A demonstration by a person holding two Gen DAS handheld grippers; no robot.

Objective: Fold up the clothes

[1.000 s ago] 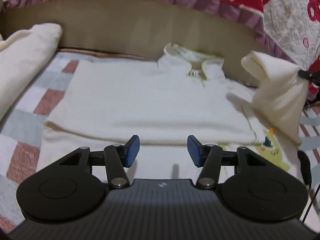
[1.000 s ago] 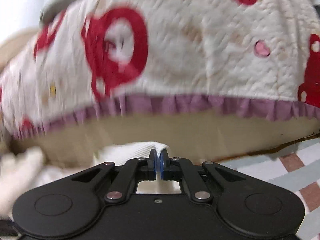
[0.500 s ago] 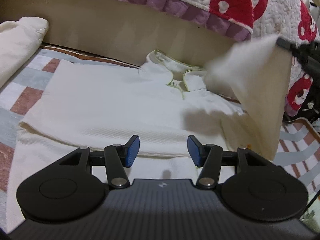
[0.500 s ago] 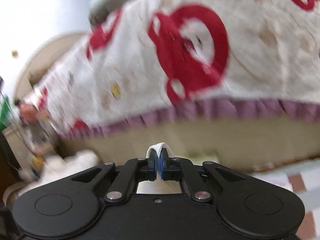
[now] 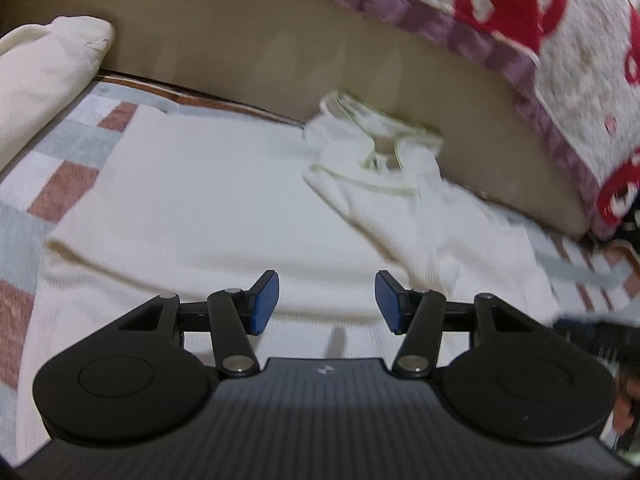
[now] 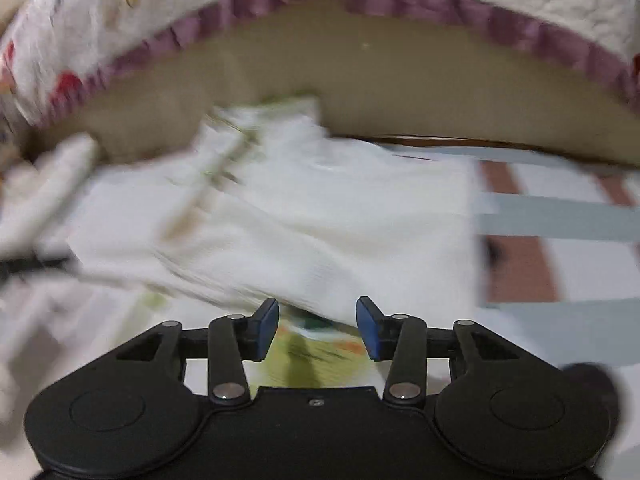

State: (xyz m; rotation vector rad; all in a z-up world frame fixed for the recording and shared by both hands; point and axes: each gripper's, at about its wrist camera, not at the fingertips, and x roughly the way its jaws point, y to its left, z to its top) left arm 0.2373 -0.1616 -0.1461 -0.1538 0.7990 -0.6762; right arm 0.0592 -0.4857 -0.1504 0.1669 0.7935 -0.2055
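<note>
Both tools apart and empty above a cream garment spread on a checked blanket.

No legible brand, label or writing in either view; a small pale mark on the left tool (image 5: 327,306) body is too small to read. The left tool's blue pads stand wide apart, holding nothing, over the garment (image 5: 224,216), which lies flat on the checked blanket (image 5: 52,168) with its green-trimmed collar (image 5: 378,148) toward the tan upholstered base (image 5: 248,52). The right tool (image 6: 317,329) is likewise spread and empty, above a folded-over part of the garment (image 6: 320,216). Below that fold a green and yellow print (image 6: 312,350) shows, partly covered and blurred, subject not determinable. A second cream cloth (image 5: 44,76) is cut off at left. A quilted cover (image 5: 560,40) with red motifs and purple frill overhangs the base; motifs blurred. The right wrist view is heavily motion-blurred.
</note>
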